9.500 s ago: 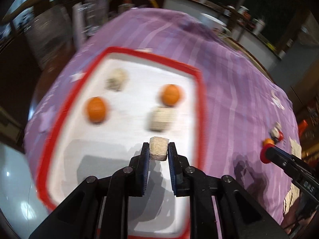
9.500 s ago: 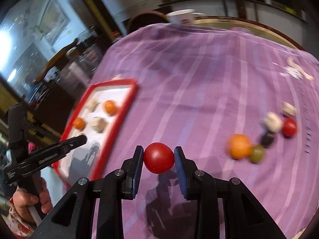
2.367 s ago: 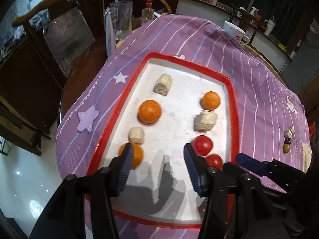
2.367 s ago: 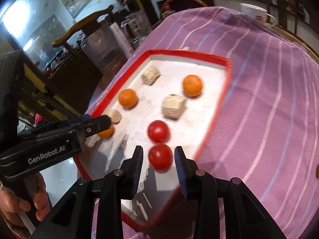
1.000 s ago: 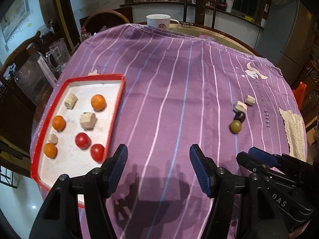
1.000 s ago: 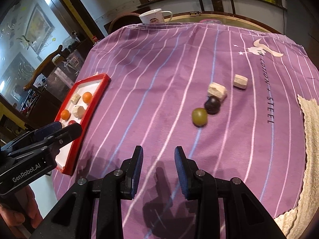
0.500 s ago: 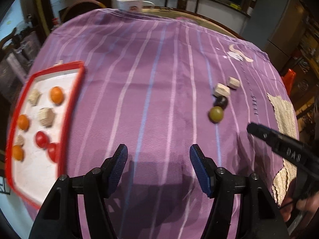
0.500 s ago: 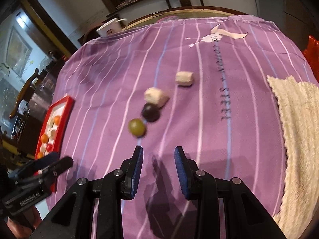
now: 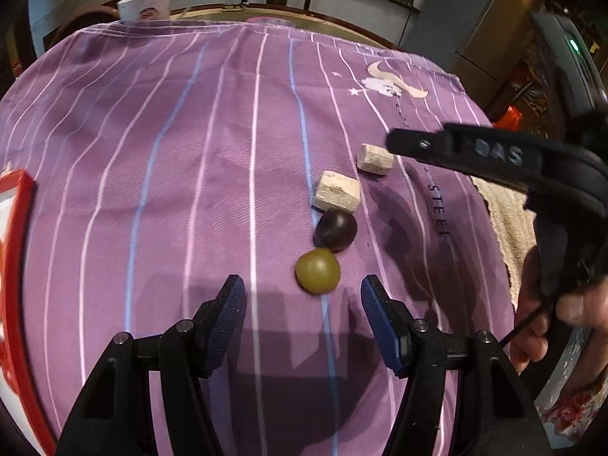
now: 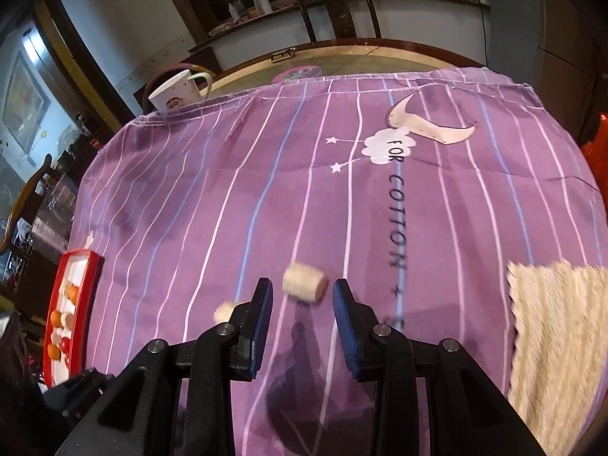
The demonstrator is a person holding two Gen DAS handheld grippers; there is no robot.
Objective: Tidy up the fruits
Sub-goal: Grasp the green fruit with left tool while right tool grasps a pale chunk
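My left gripper [image 9: 302, 296] is open and empty, just short of a green fruit [image 9: 317, 270] on the purple cloth. A dark purple fruit [image 9: 336, 229] touches it behind, then a beige block [image 9: 336, 192] and a beige cylinder [image 9: 374, 158]. My right gripper [image 10: 302, 296] is open and empty, its fingers on either side of that beige cylinder [image 10: 305, 282], just short of it; it also shows in the left wrist view [image 9: 395, 142]. The red-rimmed white tray [image 10: 76, 296] holds oranges, red fruits and beige pieces at the far left.
A purple striped cloth [image 10: 266, 190] covers the round table. A white mug [image 10: 178, 91] stands at the far edge. A cream knitted mat [image 10: 558, 323] lies at the right. The other beige block [image 10: 223, 311] peeks out beside my right gripper's left finger.
Both grippers have moved right and closer to the loose pieces. The left now faces the green fruit; the right has come down around the beige cylinder. Both stay open.
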